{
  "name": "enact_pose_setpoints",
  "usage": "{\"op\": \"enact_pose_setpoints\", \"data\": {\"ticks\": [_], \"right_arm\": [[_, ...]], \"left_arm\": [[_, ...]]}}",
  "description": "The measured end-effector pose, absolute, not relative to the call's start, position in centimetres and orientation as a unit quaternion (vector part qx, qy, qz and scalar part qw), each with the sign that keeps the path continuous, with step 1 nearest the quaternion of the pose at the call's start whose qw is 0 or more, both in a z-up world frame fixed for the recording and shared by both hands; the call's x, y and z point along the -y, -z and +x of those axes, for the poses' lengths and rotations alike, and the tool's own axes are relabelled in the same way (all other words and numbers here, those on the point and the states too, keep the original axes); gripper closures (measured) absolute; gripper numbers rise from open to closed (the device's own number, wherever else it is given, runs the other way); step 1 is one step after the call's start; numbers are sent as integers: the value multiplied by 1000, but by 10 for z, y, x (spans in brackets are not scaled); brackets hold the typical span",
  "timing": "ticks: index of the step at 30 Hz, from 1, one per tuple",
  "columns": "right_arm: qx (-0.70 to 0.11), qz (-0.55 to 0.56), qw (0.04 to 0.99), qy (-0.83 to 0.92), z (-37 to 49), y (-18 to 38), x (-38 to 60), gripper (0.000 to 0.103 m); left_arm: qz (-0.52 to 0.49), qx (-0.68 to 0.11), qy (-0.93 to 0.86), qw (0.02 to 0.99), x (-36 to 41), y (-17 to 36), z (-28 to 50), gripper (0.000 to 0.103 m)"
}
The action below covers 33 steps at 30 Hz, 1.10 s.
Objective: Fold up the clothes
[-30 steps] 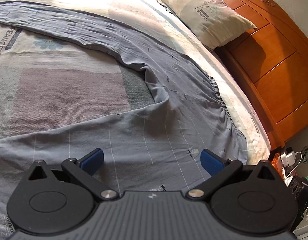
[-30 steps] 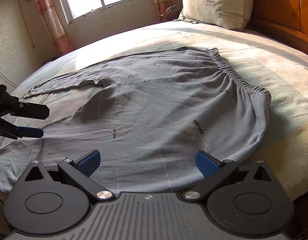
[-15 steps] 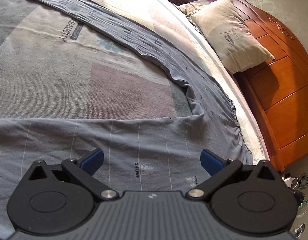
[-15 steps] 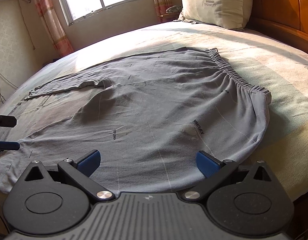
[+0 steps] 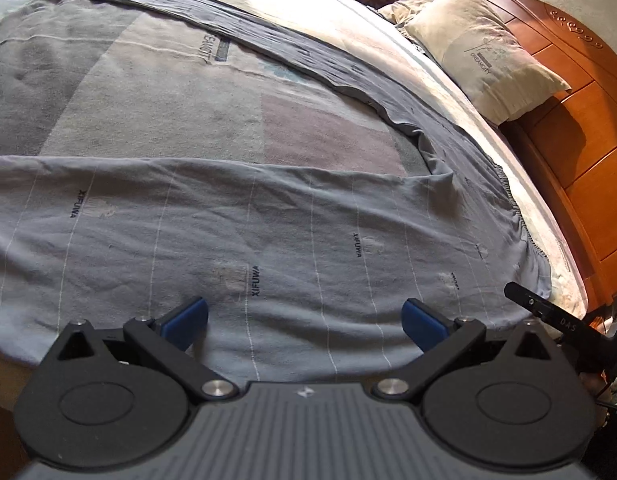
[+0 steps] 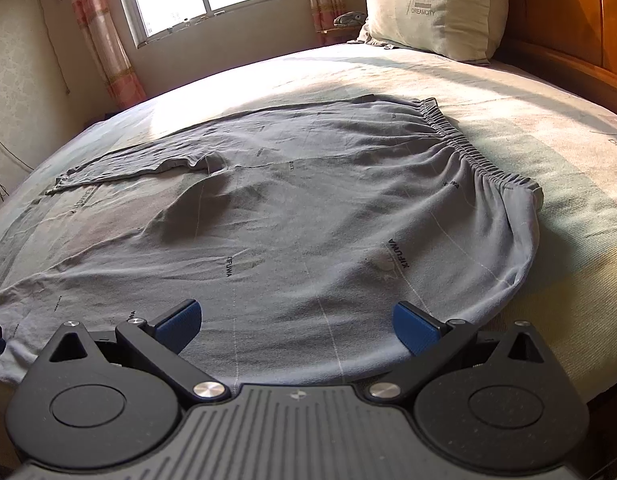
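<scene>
Lying flat on the bed (image 6: 548, 128): one pair of grey trousers (image 6: 308, 208), thin knit cloth with faint white lines and small dark printed words.

Position: spread wide across the bedspread, waistband (image 6: 474, 156) toward the headboard (image 5: 564, 128) and the pillow (image 6: 432, 4). Near leg runs along the bed's near edge, just under both grippers; far leg (image 5: 236, 28) stretches away toward the window side. Legs lie well apart, with bare bedspread between them.

Left gripper (image 5: 304, 318): fingers spread wide, holding nothing, hovering over the near leg. Right gripper (image 6: 296, 322): fingers likewise wide and empty, over the seat of the trousers, near the hip.

Handling, as judged: light, limp, no stiffness at all. Cloth will sag and drape from any pinch point, and a single grip would let the rest trail and bunch. Not fragile, not slippery; the knit should catch well on the blue pads. Low ripples near the crotch suggest it wrinkles easily and drags on the bedspread.

Where to take hold, as judged: pinch at edges, not mid-panel. Right gripper suits the gathered waistband end nearest it, where the elastic gives a thicker bite. Left gripper suits the near leg's outer edge or hem, so both ends lift together and the leg carries over onto the far one.
</scene>
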State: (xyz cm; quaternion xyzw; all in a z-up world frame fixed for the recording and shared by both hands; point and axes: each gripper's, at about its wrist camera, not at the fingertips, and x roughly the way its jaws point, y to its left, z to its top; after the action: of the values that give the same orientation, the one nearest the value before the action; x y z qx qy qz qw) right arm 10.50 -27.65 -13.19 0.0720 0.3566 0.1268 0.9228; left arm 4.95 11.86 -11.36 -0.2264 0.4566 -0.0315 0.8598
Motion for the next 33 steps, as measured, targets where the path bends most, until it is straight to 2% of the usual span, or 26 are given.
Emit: {"op": "enact_pose_setpoints", "data": {"ticks": [6, 9, 13, 19, 21, 25, 33], "right_arm": [[-370, 65, 915, -146, 112, 115, 257, 0], [-347, 59, 913, -205, 123, 99, 226, 0], [-321, 34, 912, -253, 159, 82, 174, 0], [-280, 5, 941, -191, 218, 78, 132, 0], [-274, 13, 944, -185, 224, 89, 137, 0], [-323, 91, 917, -218, 232, 113, 166, 0], [-333, 155, 912, -183, 248, 114, 198, 0]], "left_arm": [[-213, -432, 43, 875, -126, 86, 42, 1], [-205, -416, 63, 883, -127, 58, 63, 1], [-193, -404, 88, 890, -127, 16, 113, 1], [-187, -400, 118, 889, -115, -24, 220, 1], [-171, -411, 133, 886, -96, -19, 262, 1], [-141, -434, 181, 871, -48, 8, 332, 1], [-179, -483, 254, 819, 28, 101, 419, 1]]}}
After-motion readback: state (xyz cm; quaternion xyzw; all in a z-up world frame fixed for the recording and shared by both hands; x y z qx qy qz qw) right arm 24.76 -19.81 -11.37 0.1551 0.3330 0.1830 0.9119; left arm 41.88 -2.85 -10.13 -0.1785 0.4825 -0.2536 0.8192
